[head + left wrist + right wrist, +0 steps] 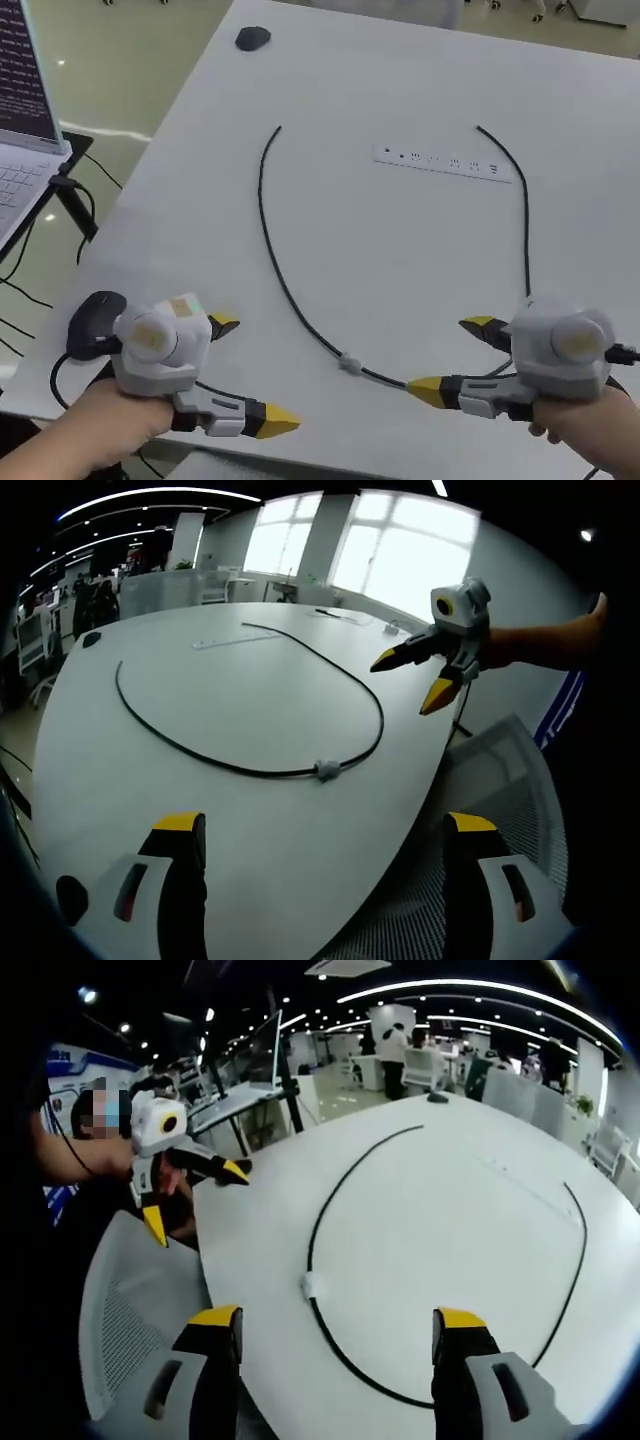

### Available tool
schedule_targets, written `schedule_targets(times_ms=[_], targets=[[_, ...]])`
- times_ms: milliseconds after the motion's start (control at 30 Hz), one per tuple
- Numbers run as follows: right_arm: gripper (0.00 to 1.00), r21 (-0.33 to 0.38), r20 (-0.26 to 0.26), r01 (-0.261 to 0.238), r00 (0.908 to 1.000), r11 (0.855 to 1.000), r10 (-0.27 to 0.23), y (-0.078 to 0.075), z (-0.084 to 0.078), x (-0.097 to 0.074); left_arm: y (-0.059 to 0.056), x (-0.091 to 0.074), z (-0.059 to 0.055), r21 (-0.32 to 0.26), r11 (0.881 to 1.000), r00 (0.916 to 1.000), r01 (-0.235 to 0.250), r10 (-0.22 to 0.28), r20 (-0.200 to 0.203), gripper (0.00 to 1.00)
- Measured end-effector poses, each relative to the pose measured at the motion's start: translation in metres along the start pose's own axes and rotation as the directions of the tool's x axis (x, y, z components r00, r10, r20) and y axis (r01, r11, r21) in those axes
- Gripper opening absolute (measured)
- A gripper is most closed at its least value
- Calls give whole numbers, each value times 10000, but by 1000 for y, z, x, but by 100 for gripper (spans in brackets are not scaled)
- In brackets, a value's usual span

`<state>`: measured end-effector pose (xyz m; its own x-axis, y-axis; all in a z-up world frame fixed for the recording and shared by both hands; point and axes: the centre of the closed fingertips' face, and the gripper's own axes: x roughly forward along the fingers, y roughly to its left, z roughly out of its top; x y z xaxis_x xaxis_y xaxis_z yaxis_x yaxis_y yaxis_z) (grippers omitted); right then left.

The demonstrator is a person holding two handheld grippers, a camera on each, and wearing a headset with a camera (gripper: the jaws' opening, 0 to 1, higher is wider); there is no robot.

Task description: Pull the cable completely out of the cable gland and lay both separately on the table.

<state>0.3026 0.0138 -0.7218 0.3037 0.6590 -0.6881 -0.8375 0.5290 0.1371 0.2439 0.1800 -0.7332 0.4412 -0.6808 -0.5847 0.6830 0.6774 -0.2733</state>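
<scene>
White desk (400, 260) in a bright open-plan office. Laid across it in a wide U: black cable (268, 240), both ends toward the far side, white power strip (440, 163) lying close by the right-hand end. Threaded on the bottom of the U, near the front edge: small pale cable gland (349, 364), cable running out of both its sides, flat on the desk. Held low over the near left corner: left gripper (256, 372), jaws wide apart and empty, well apart from the cable. Held at the near right: right gripper (446, 356), jaws likewise spread and empty, lower yellow tip just beside the cable, a little right of the gland; touching or not, cannot tell. Off the left edge: open laptop (20, 120). Toward the far side: dark mouse (253, 38).
</scene>
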Motion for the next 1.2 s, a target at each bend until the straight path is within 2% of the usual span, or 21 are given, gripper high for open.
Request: schedule_targets(times_ms=[267,467,567,700,767,833,967,1200], targets=[[70,-173,-553,-420,9976,9990,410,0,5,23,-4,2,-4,41,10000,9999,78,-78,-146,99],[60,-271,-1205,-666,9907,9974,629,3,4,39,-3,1,-9,175,9998,9995,68,-62,-310,99],[56,-104,-1515,-983,9838,9951,956,7,1,48,-4,-1,-10,94,9999,9996,69,-67,-283,98],[52,-279,-2086,-1133,9723,9932,1051,8,-9,60,-3,-1,-14,-73,10000,9997,51,-53,-239,98],[49,-393,-2195,-1181,9698,9922,1067,8,-11,65,-2,-2,-15,-130,9999,9998,30,-33,-217,98],[44,-480,-2446,-1289,9630,9905,1135,10,-14,69,-3,-2,-15,-109,9999,9998,53,-55,-205,97],[39,-461,-2563,-1413,9585,9889,1250,12,-14,78,-3,-3,-13,-33,10000,9999,35,-35,-106,96],[28,-355,-2999,-1670,9423,9853,1489,19,-23,94,-3,-3,-12,-68,9999,9999,77,-77,-85,95]])
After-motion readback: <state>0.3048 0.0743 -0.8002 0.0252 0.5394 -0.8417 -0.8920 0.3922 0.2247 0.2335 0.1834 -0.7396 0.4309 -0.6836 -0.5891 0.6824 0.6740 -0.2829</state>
